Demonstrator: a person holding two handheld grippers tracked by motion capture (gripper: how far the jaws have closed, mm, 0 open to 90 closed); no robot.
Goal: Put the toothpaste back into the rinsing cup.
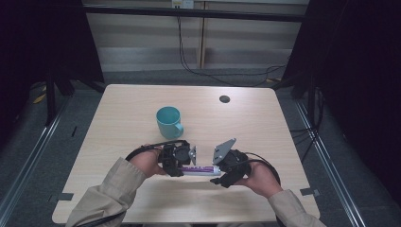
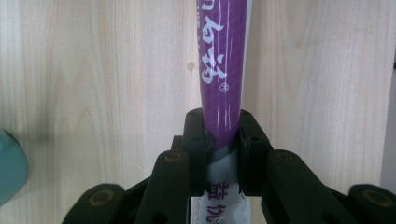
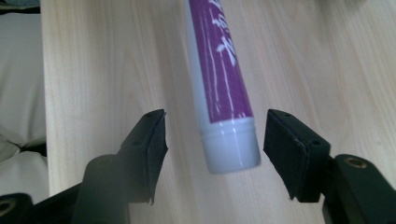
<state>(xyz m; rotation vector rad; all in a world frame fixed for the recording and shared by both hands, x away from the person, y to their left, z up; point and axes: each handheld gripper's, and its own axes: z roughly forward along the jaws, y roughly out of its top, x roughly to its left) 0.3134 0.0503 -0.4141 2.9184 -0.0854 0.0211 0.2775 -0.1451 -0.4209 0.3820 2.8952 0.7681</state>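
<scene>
A purple and white tube (image 1: 201, 170) hangs level above the table's front, between both hands. My left gripper (image 1: 178, 166) is shut on its flat end; in the left gripper view the pads clamp the tube (image 2: 222, 84) where purple meets white. My right gripper (image 1: 222, 174) faces it from the right. In the right gripper view the white cap (image 3: 231, 147) sits between the two pads (image 3: 152, 137), with a gap on each side. The right gripper (image 3: 215, 140) is open around the cap.
A teal mug (image 1: 169, 121) stands upright on the light wooden table (image 1: 123, 109) behind the hands, handle toward the front right. A small dark round hole (image 1: 224, 99) marks the table's far right. Cables lie on the floor beyond the table.
</scene>
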